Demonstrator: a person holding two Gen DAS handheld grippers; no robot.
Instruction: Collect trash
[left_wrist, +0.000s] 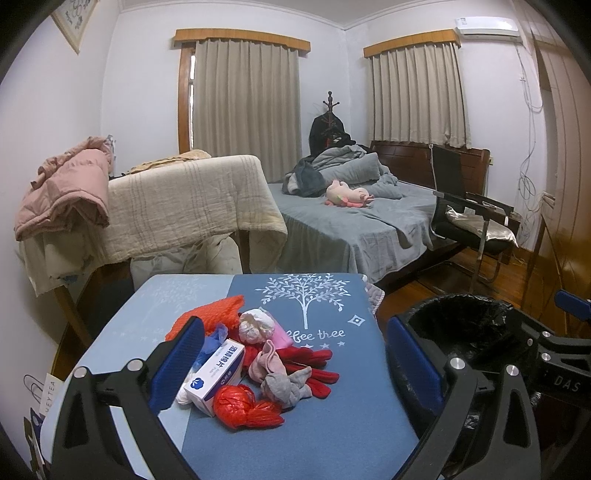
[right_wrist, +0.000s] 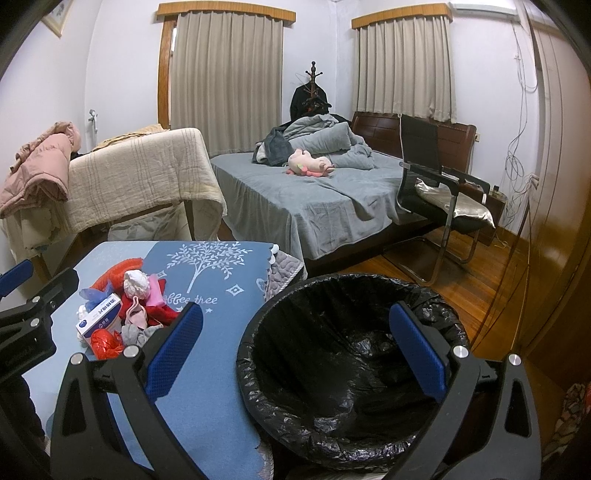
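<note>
On the blue table (left_wrist: 332, 424) lies a pile: a white box (left_wrist: 216, 374), a crumpled red plastic bag (left_wrist: 243, 406), a white paper wad (left_wrist: 255, 325), red gloves (left_wrist: 314, 365), pink and grey socks (left_wrist: 280, 384), a blue glove and an orange cloth (left_wrist: 210, 314). My left gripper (left_wrist: 295, 362) hovers open just above the pile's near side, holding nothing. A bin lined with a black bag (right_wrist: 343, 350) stands to the right of the table. My right gripper (right_wrist: 295, 350) is open over the bin's near left rim, holding nothing. The same pile (right_wrist: 122, 317) shows at the left of the right wrist view.
Behind the table stands a rack draped with a beige blanket (left_wrist: 184, 206) and a pink jacket (left_wrist: 66, 188). A grey bed (left_wrist: 351, 225) with a pink plush toy sits further back. A black chair (right_wrist: 436, 199) stands on the wooden floor to the right.
</note>
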